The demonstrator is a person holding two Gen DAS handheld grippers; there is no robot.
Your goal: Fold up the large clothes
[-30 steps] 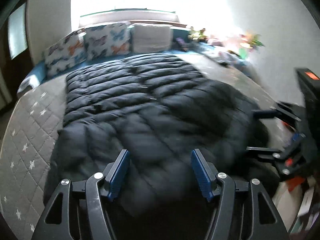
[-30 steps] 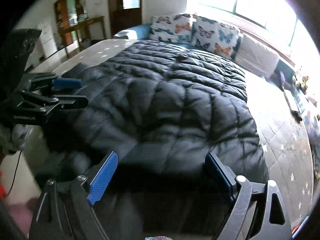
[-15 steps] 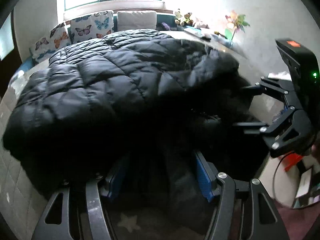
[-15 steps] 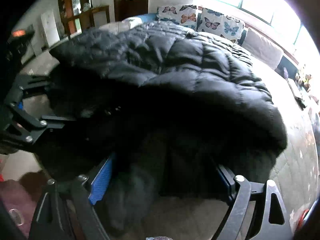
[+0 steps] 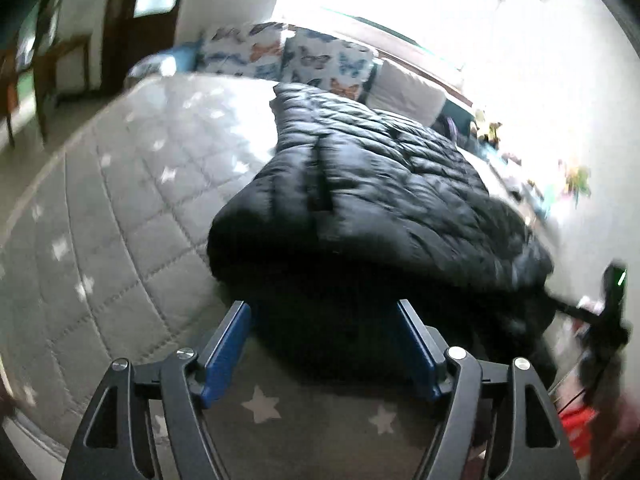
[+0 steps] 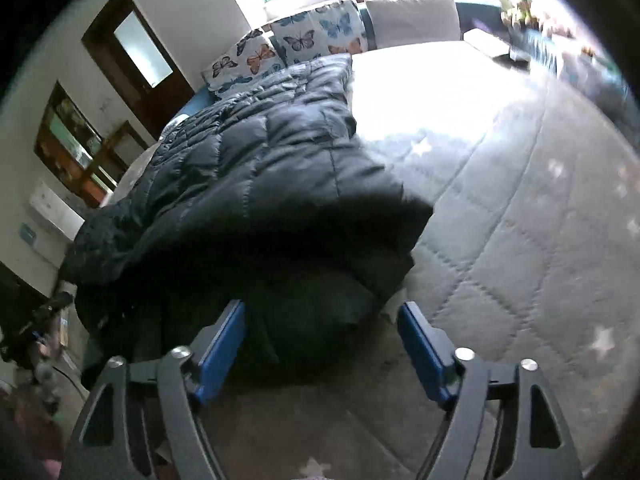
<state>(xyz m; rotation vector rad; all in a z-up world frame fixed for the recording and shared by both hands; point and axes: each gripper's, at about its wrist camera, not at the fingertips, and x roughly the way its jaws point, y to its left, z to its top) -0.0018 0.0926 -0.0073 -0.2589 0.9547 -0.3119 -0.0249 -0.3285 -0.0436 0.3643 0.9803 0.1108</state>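
A black quilted down jacket point(image 5: 384, 184) lies lengthwise on the grey star-patterned bedspread point(image 5: 112, 208), its near end bunched and in shadow. My left gripper point(image 5: 321, 304) hangs at that near end with its jaws opening. Dark fabric sits between the blue pads point(image 5: 226, 344), which stand off it. In the right wrist view the jacket point(image 6: 260, 168) fills the left half. My right gripper point(image 6: 322, 306) is at its near right corner, jaws closing, with fabric between the pads and a gap at the right pad point(image 6: 420, 344). The right gripper point(image 5: 608, 320) also shows blurred at the left view's right edge.
Butterfly-print pillows point(image 6: 316, 36) and a white cushion point(image 6: 412, 18) line the bed's far end under a bright window. A dark door point(image 6: 136, 56) and shelves stand on the left. Small toys and clutter point(image 5: 572, 176) sit along the bed's right side. Bare bedspread point(image 6: 520, 200) lies right of the jacket.
Half a second ago the jacket was heaped up close against both grippers; now it lies flatter and narrower on the bed. Both views have rolled and shifted sideways. The left jaws stand wider, the right narrower.
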